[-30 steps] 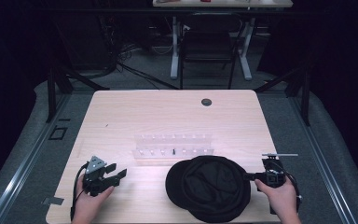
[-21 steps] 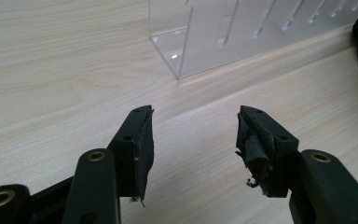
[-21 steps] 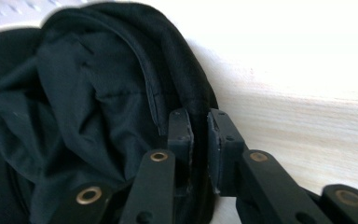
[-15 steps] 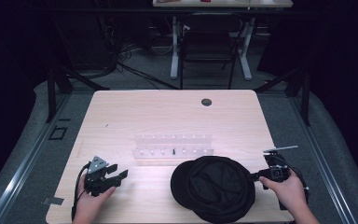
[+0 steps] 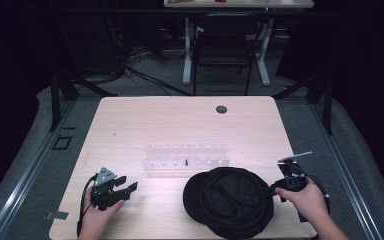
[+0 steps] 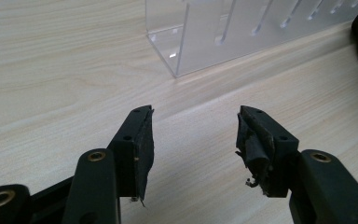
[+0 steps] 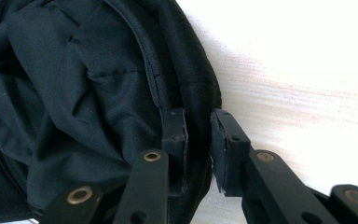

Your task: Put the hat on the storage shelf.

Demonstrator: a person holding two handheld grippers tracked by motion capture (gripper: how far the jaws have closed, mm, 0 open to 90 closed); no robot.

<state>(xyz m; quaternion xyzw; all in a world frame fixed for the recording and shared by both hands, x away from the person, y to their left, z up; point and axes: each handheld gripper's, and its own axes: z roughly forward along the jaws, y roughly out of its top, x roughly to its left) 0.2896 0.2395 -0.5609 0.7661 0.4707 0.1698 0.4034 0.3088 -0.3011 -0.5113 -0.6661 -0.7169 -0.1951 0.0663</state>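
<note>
A: Where is the crumpled black fabric cap (image 5: pixel 230 201)?
B: On the pale wooden table (image 5: pixel 180 125), just in front of the clear acrylic slotted rack (image 5: pixel 186 159).
A: The grippers?
B: Right gripper (image 7: pixel 198 140): jaws just opening, slack astride the cap's rim. Left gripper (image 6: pixel 193 140): spread, empty, left of the rack.

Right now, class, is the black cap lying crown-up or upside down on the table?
Upside down: the black cap shows its crumpled inner lining and sweatband seam facing up in the right gripper view, its rim between the right tongs.
</note>
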